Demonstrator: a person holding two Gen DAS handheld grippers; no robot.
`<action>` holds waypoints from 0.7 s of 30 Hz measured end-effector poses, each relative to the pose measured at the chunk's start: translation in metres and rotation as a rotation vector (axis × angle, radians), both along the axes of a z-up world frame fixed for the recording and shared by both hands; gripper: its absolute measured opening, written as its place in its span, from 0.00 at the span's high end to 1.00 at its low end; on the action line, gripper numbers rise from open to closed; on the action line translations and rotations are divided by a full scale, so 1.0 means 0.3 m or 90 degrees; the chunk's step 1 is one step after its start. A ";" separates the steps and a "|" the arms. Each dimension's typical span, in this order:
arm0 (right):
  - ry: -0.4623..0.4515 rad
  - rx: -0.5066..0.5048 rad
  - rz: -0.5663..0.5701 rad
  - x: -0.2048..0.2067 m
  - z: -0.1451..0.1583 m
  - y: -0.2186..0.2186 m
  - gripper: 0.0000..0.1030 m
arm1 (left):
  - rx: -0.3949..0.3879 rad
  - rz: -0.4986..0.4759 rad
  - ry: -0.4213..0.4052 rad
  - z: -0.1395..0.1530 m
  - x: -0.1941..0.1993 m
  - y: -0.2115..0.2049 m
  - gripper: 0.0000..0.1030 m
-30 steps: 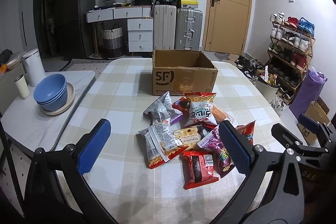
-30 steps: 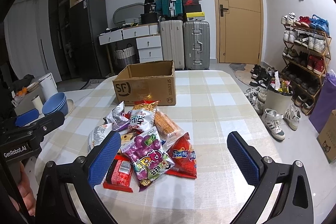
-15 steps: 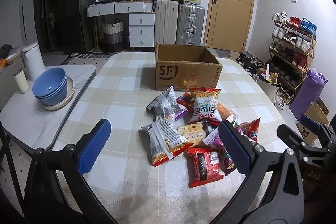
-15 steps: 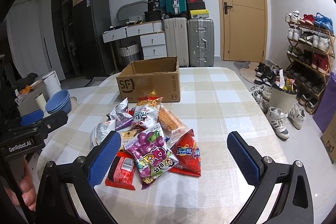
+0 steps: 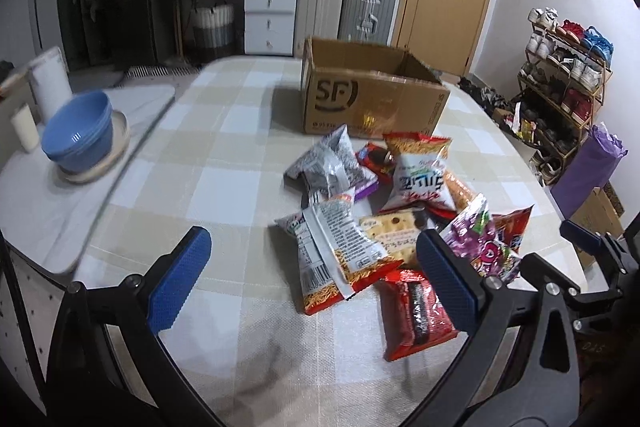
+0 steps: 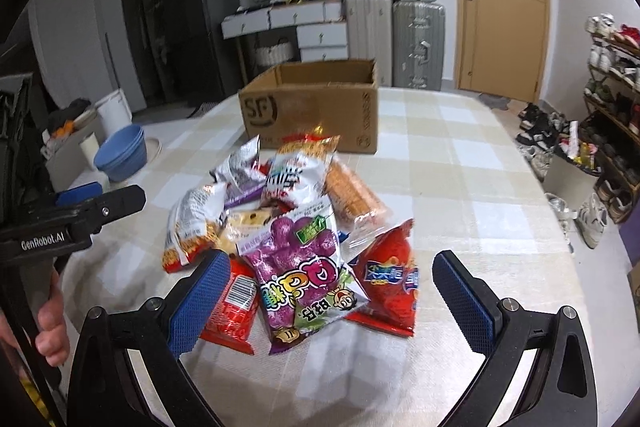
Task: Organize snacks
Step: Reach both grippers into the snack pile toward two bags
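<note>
Table: checked cloth (image 5: 208,163), carrying everything below.
Cardboard box (image 6: 316,111): open-topped, at the far side, just behind the snacks.
Snack pile (image 5: 384,219): mid-table, purple packet (image 6: 308,271) nearest.
Left gripper (image 5: 316,275): fingers spread wide, holding nothing.
Right gripper (image 6: 332,299): fingers spread wide, holding nothing, above purple packet.

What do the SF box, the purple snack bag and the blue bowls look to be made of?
SF box: corrugated cardboard, matte brown, with raw cut edges. Purple snack bag: thin plastic film, glossy, with crinkles and glare. Blue bowls: smooth, slightly shiny; plastic or glazed ceramic, cannot tell which.
</note>
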State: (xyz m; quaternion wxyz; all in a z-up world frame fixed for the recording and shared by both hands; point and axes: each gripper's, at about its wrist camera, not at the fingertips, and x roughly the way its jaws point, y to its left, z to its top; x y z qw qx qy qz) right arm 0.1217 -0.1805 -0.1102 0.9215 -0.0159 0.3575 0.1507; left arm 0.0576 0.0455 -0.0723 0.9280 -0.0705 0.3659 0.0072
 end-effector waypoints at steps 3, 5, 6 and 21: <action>0.013 -0.025 0.016 0.050 -0.040 0.024 0.00 | -0.029 0.009 0.036 -0.053 0.050 0.035 0.01; 0.017 -0.036 0.037 0.083 -0.061 0.040 0.00 | -0.042 0.017 0.057 -0.088 0.084 0.055 0.01; 0.018 -0.043 0.048 0.098 -0.068 0.051 0.00 | -0.049 0.022 0.067 -0.108 0.103 0.068 0.01; -0.007 -0.208 0.177 0.123 -0.149 0.220 0.29 | -0.134 0.008 0.147 -0.230 0.219 0.124 0.01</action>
